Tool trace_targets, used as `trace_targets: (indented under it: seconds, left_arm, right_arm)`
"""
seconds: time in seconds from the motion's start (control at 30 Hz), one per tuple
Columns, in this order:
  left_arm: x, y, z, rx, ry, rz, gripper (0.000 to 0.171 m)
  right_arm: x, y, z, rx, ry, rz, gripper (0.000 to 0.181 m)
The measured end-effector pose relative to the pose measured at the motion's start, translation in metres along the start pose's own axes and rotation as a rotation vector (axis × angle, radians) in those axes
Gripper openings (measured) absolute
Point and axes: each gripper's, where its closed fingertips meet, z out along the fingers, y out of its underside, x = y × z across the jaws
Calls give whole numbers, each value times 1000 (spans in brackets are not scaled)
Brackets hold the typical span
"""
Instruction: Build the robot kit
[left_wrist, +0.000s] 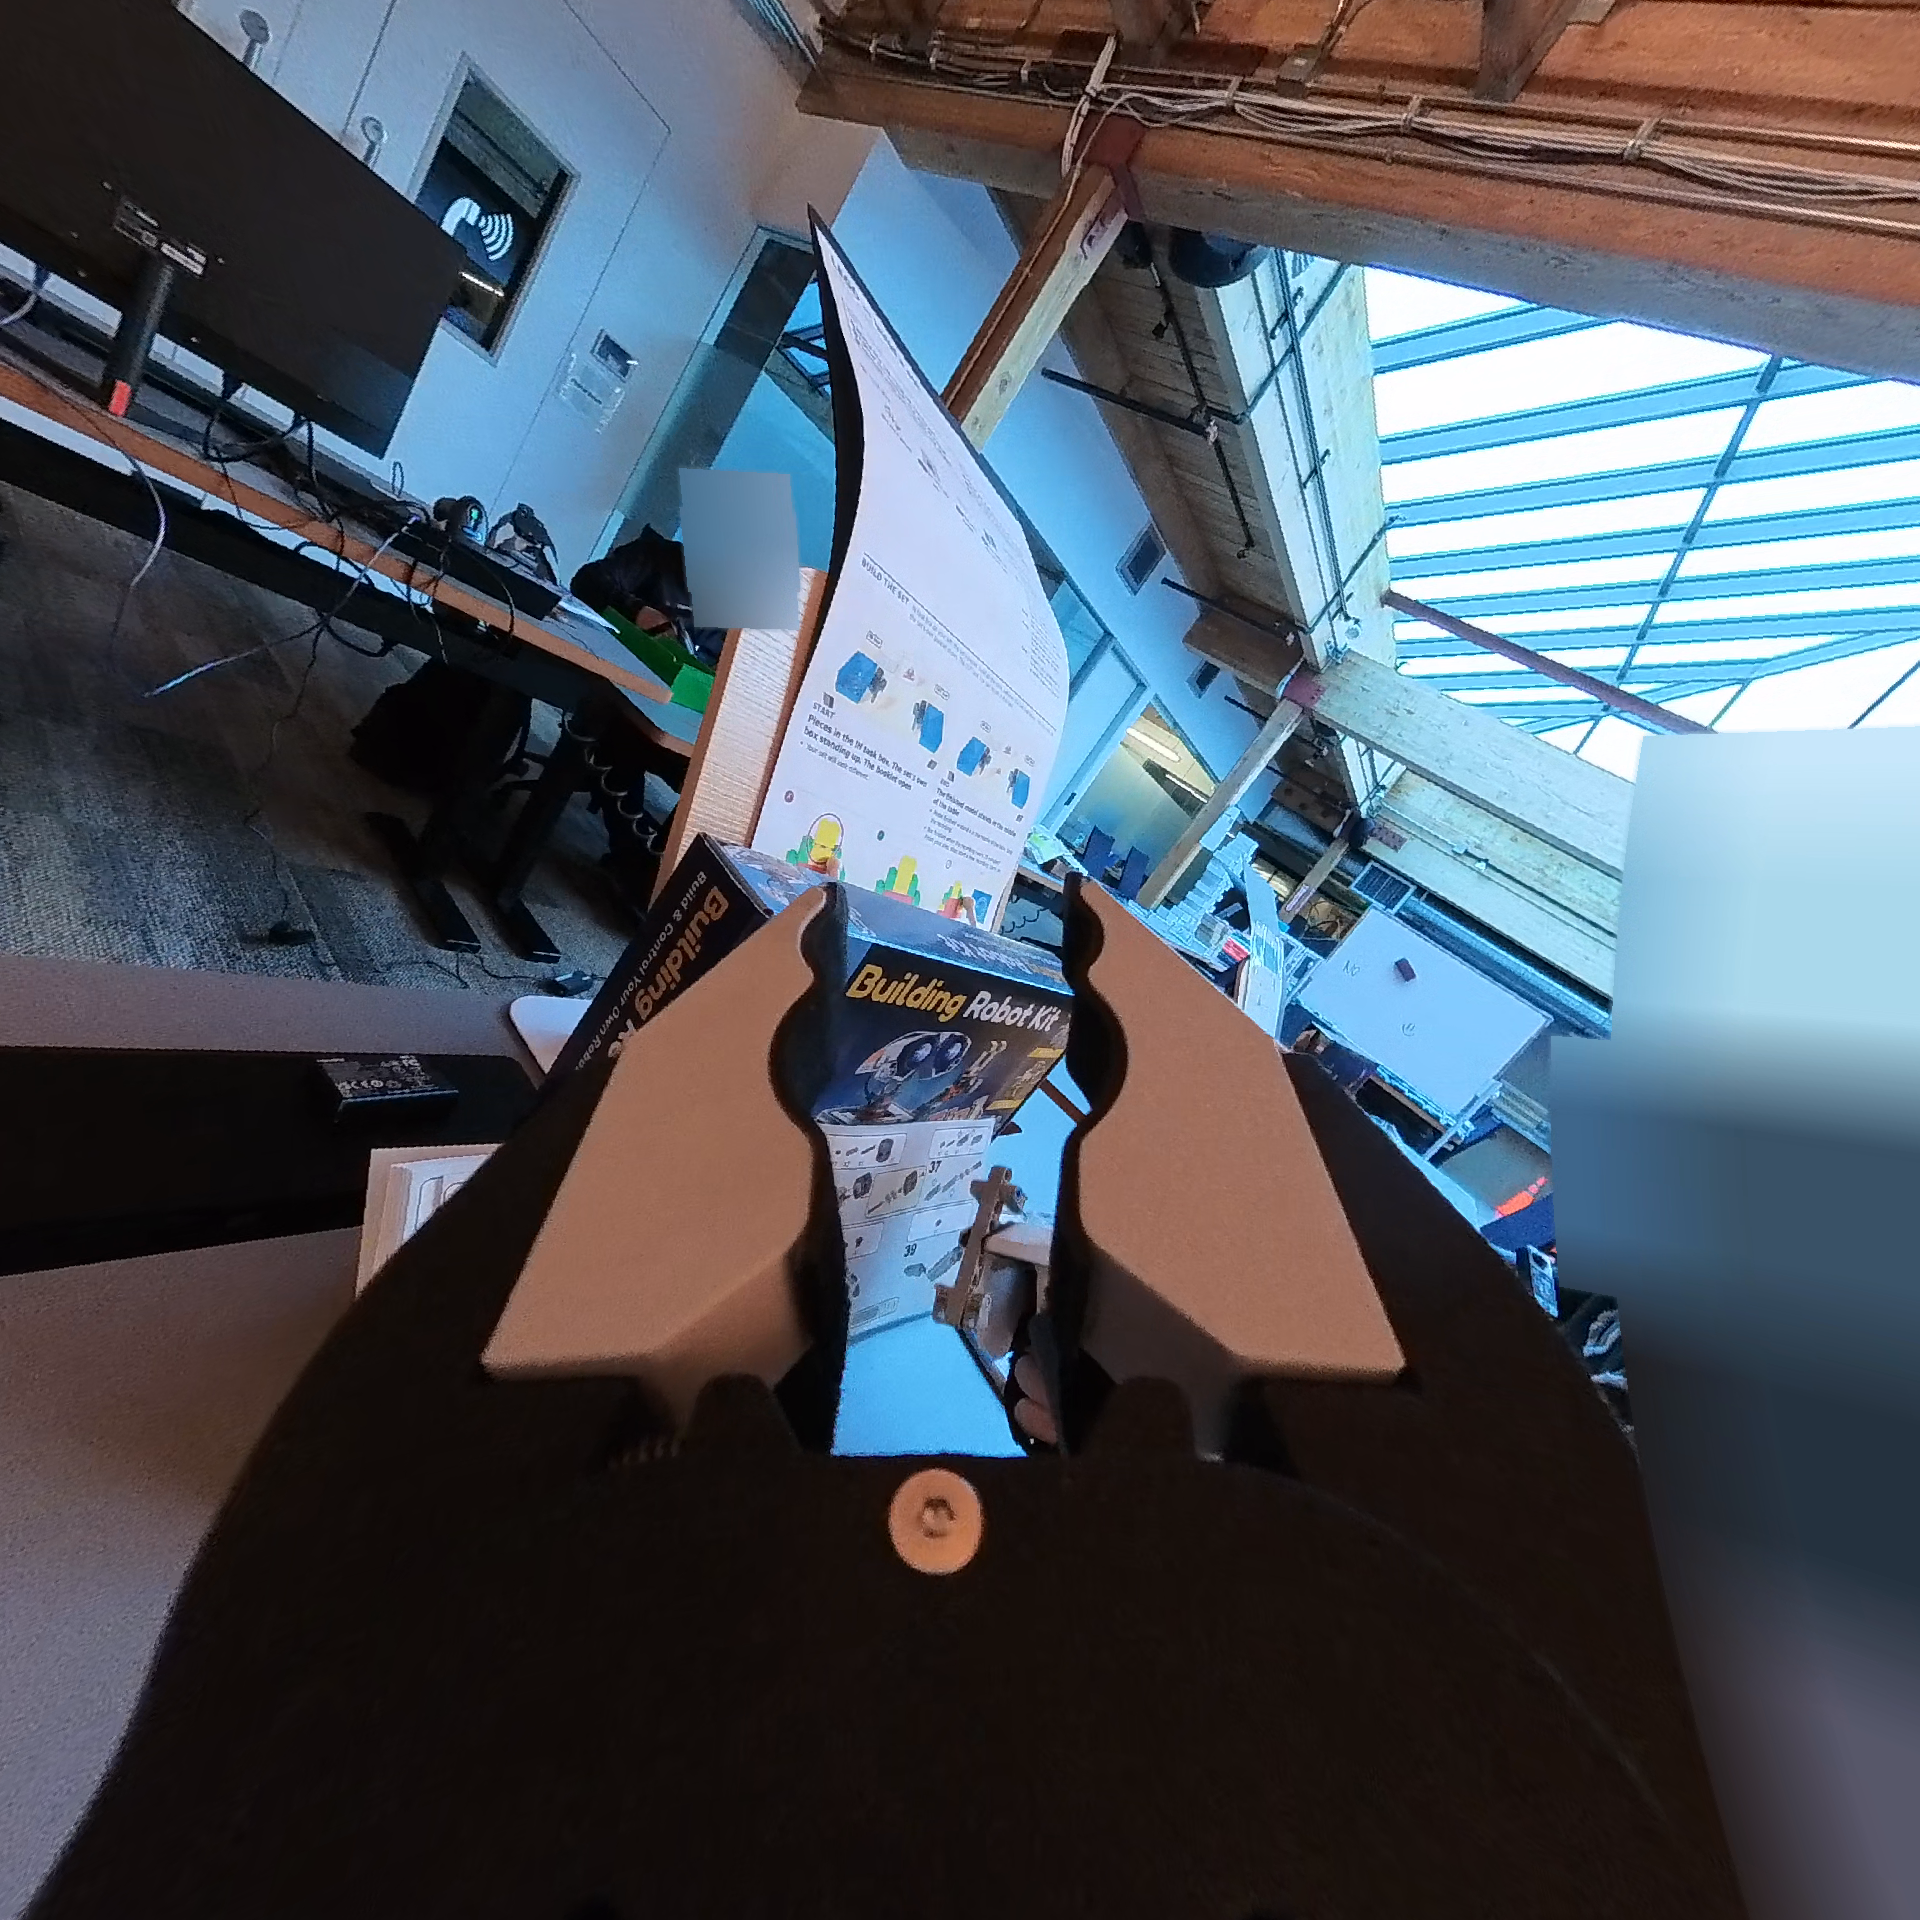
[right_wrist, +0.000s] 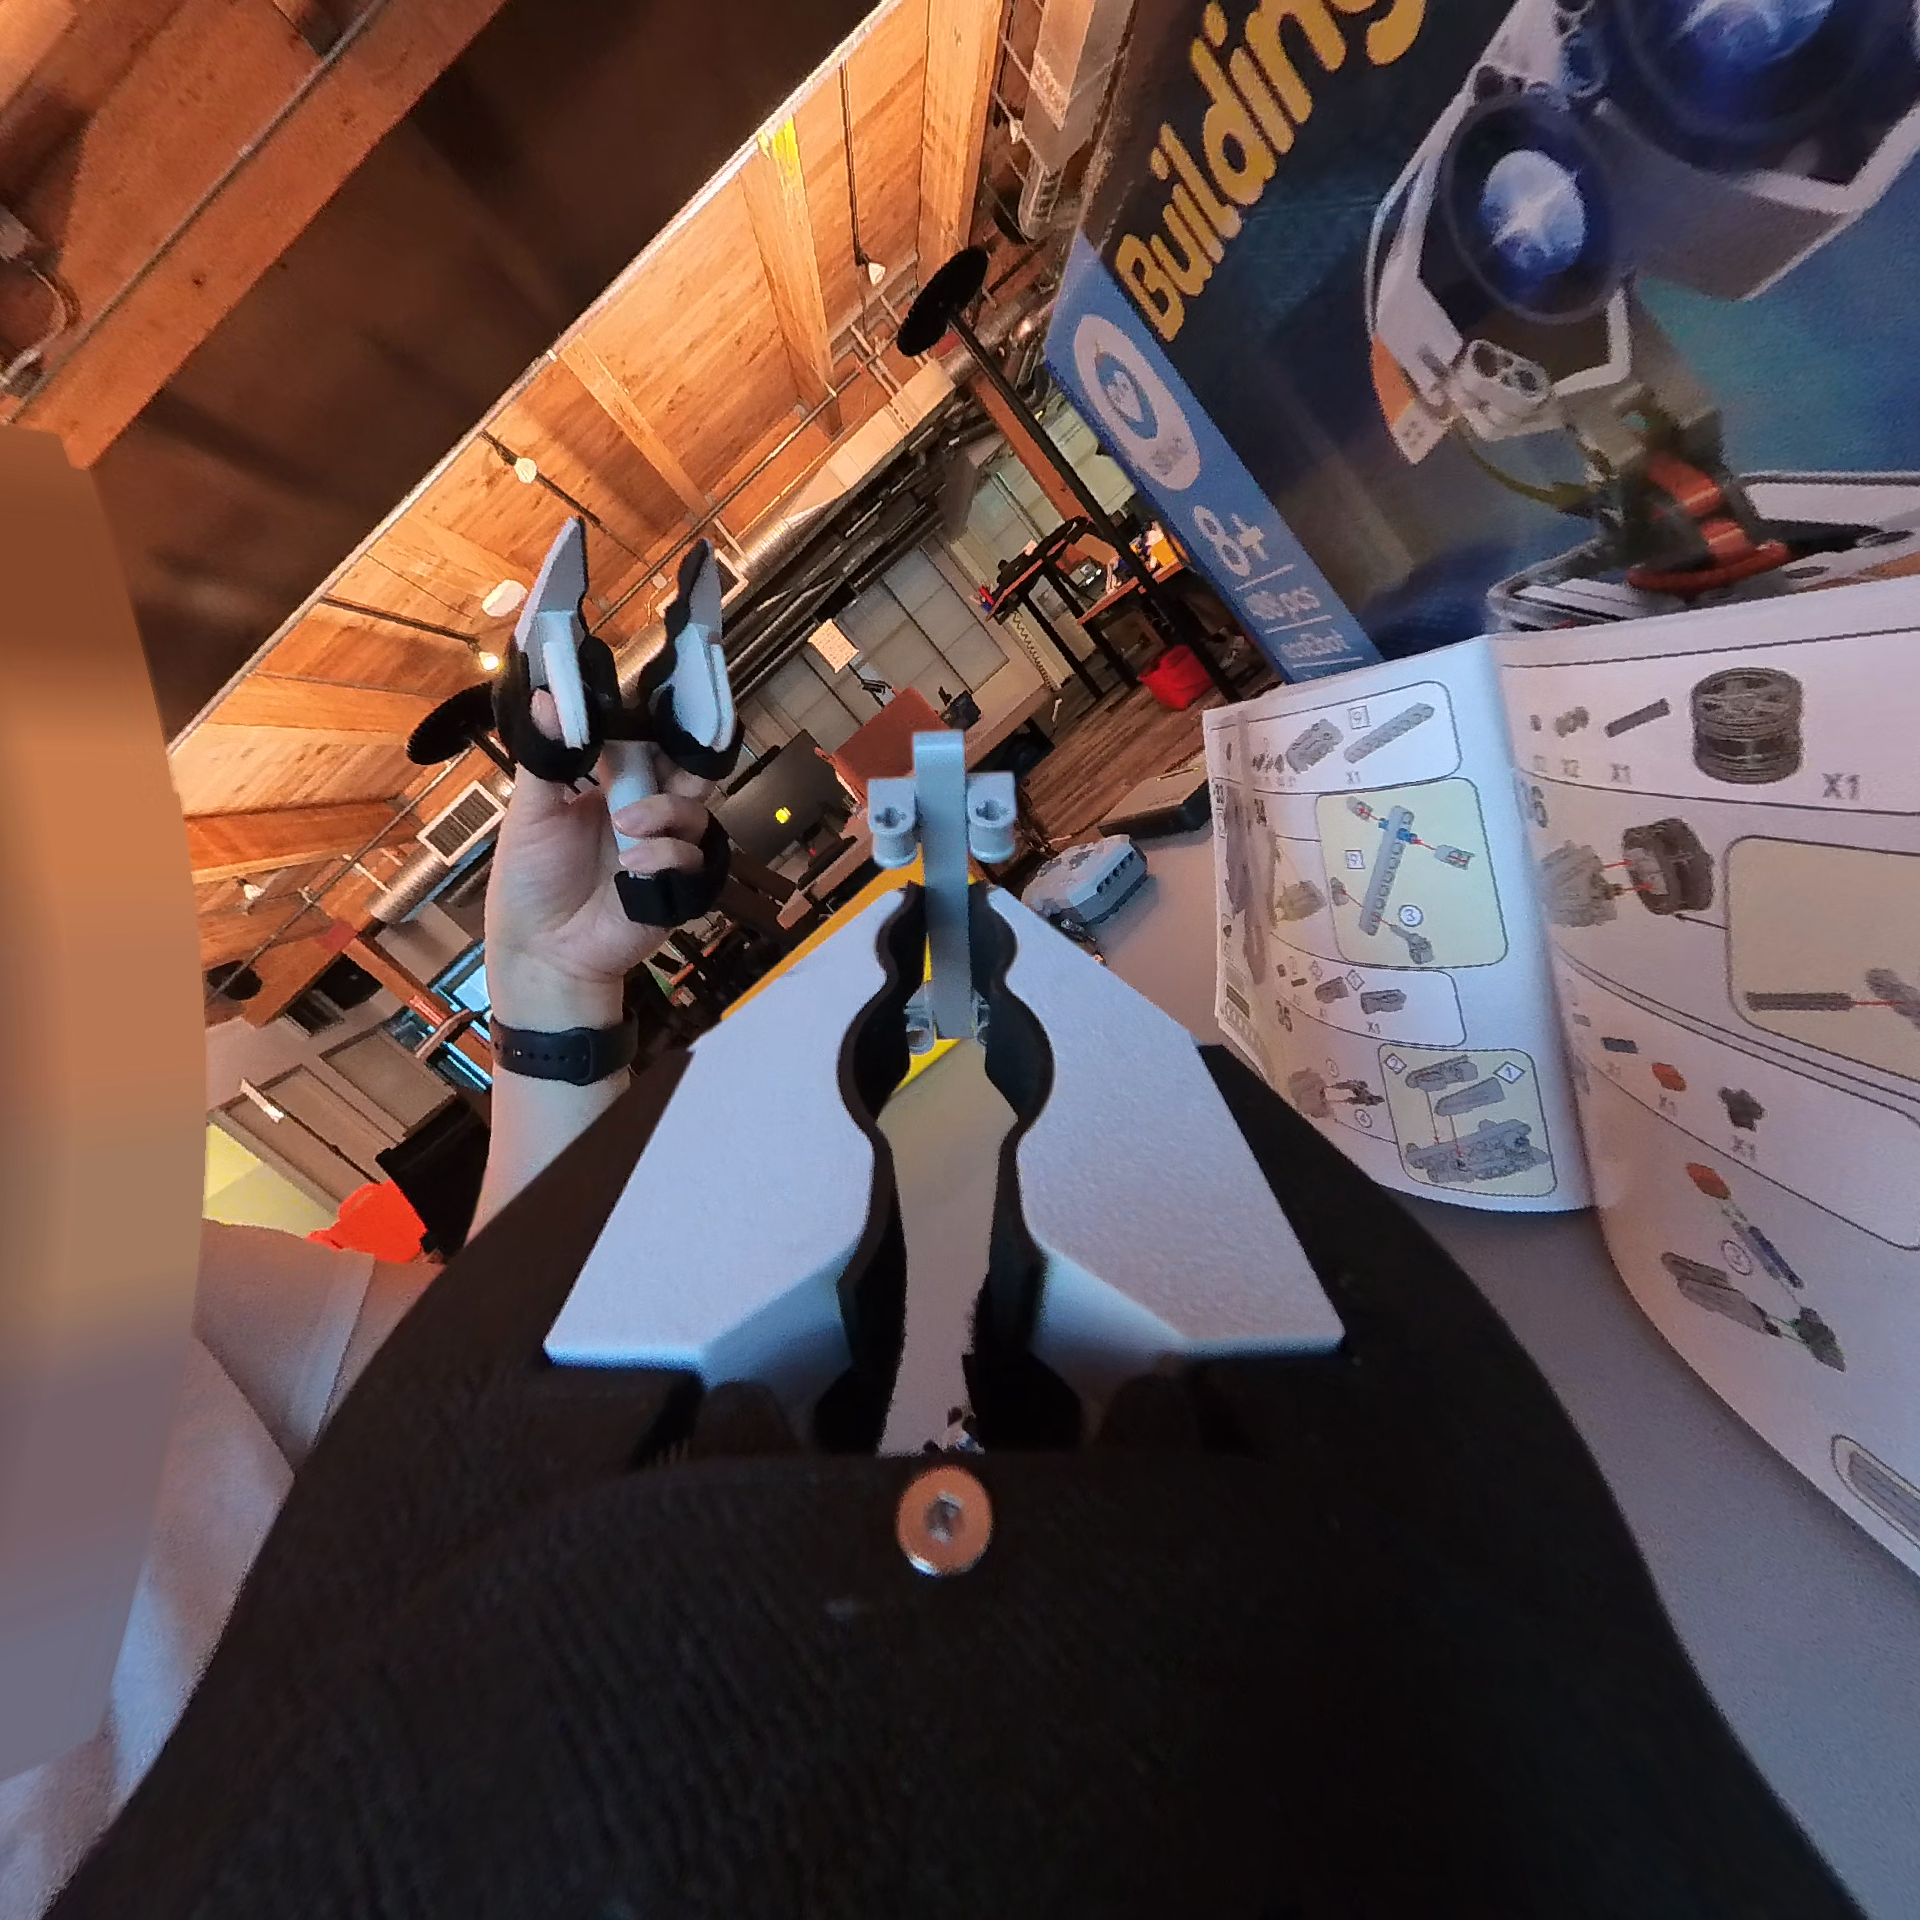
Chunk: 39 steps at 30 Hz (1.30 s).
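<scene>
My right gripper (right_wrist: 948, 902) is shut on a grey beam assembly (right_wrist: 943, 821) with two round connectors at its top, which sticks up past the fingertips. My left gripper (left_wrist: 951, 899) is open and empty. It also shows in the right wrist view (right_wrist: 623, 634), held up in the air by a hand to the left of the assembly. A dark blue building-kit box (left_wrist: 935, 1029) stands just beyond the left gripper, and it shows in the right wrist view (right_wrist: 1558, 312). An open instruction booklet (right_wrist: 1558, 935) lies in front of the box. The grey assembly shows between the left fingers (left_wrist: 982, 1236).
A tall curved printed sheet (left_wrist: 914, 582) stands behind the box. A grey block with ports (right_wrist: 1086, 868) lies on the white table (right_wrist: 1662, 1455). A black adapter (left_wrist: 384, 1081) lies at the left. A desk with a monitor (left_wrist: 208, 208) and cables stands farther off. One gripper's finger ends stand about 25 cm off the other's.
</scene>
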Motion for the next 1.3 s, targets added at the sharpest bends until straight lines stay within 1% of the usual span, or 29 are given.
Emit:
trace_targets:
  seconds: [1.07, 1.3]
  left_arm:
    - [3, 1, 1, -18, -14, 29, 44]
    - [2, 1, 1, -15, -20, 31, 44]
  right_arm:
    - [3, 9, 5, -37, 17, 28, 7]
    - [-5, 10, 9, -46, -3, 15, 7]
